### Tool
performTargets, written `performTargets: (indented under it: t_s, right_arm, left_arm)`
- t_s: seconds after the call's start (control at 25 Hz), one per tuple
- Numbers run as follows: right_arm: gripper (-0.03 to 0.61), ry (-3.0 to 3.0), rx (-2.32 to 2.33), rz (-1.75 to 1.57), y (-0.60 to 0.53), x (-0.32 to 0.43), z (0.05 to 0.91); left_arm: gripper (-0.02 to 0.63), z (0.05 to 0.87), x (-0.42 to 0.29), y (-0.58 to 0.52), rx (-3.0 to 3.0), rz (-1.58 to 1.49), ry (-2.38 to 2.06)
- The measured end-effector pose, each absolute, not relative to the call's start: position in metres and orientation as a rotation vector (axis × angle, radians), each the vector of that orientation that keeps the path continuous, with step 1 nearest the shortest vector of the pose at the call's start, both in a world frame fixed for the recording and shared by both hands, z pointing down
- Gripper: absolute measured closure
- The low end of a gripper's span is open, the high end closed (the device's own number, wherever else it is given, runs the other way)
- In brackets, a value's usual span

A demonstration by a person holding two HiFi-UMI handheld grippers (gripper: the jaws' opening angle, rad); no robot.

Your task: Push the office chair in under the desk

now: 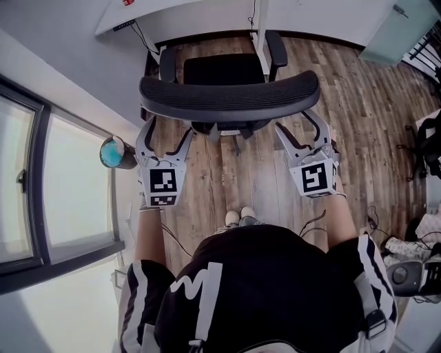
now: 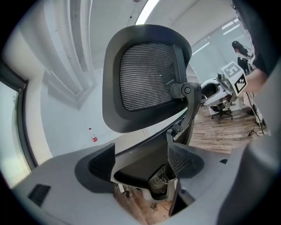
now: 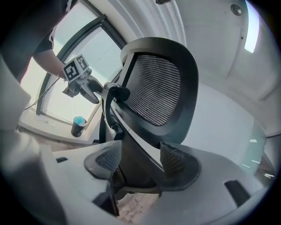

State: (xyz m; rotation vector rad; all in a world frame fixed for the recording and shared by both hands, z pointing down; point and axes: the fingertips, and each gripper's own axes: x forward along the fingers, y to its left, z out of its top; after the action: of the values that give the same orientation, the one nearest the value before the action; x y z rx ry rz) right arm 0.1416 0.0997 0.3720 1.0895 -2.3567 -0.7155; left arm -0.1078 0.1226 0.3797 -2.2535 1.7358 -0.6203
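The black office chair [image 1: 227,96] stands on the wood floor with its mesh backrest toward me and its seat [image 1: 222,69] facing the white desk [image 1: 179,14]. My left gripper [image 1: 165,129] is open just behind the backrest's left end. Behind the right end my right gripper [image 1: 302,124] is open too. In the left gripper view the left gripper [image 2: 140,165] has its pads spread apart, with the backrest [image 2: 145,79] and its support bar ahead. The right gripper view has the right gripper [image 3: 140,160] spread the same way before the backrest [image 3: 160,88]. Neither gripper's pads press on the chair.
A blue cup [image 1: 110,153] stands on the sill of the window [image 1: 69,186] at the left. The desk leg [image 1: 260,34] rises beside the chair's right armrest [image 1: 275,48]. Cables and gear [image 1: 413,269] lie on the floor at right. Another chair [image 2: 224,112] stands far off.
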Motion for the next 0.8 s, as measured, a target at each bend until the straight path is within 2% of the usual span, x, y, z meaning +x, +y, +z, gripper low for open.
performTargets:
  t_s: [0.8]
  right_arm:
    - [0.296,-2.254,1.041,-0.718,0.055,0.145,0.391]
  left_arm:
    - [0.244,0.394,-0.112,0.09,-2.224,-0.813,1.616]
